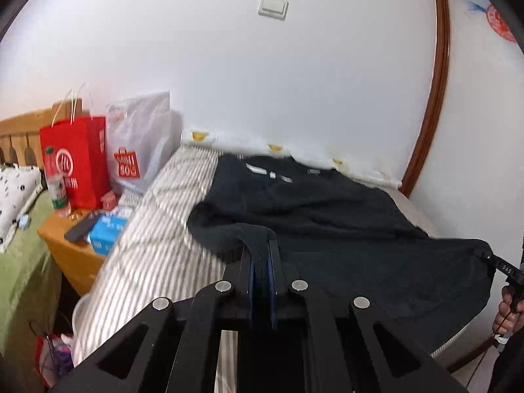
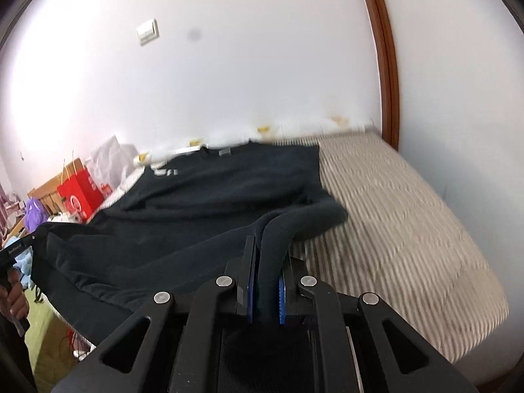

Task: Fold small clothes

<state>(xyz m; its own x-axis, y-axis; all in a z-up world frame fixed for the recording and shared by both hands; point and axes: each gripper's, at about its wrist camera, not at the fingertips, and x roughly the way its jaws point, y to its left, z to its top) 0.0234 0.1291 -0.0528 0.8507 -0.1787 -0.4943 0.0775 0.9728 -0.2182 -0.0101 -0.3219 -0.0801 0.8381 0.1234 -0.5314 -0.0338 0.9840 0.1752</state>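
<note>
Left wrist view: our left gripper (image 1: 261, 255) is clamped on a bunched edge of the dark shirt (image 1: 327, 203), its blue pads (image 1: 251, 278) pressed against the cloth. Our right gripper (image 2: 268, 255) likewise pinches a rolled fold of the same shirt (image 2: 203, 183). Beyond, the garment lies spread across the striped mattress (image 1: 157, 229), collar toward the white wall (image 1: 229, 65). Farther left we see a red bag (image 1: 78, 160) and a white bag (image 1: 140, 140).

Shirts: one dark shirt (image 1: 327, 216)
Grippers: two, left gripper (image 1: 261, 252) and right gripper (image 2: 270, 249)
Beds: one striped bed (image 2: 393, 203)
Bags: two, red bag (image 1: 78, 160) and white bag (image 1: 140, 140)
Bottles: one bottle (image 1: 56, 180)
Light switches: one switch (image 1: 273, 6)
</note>
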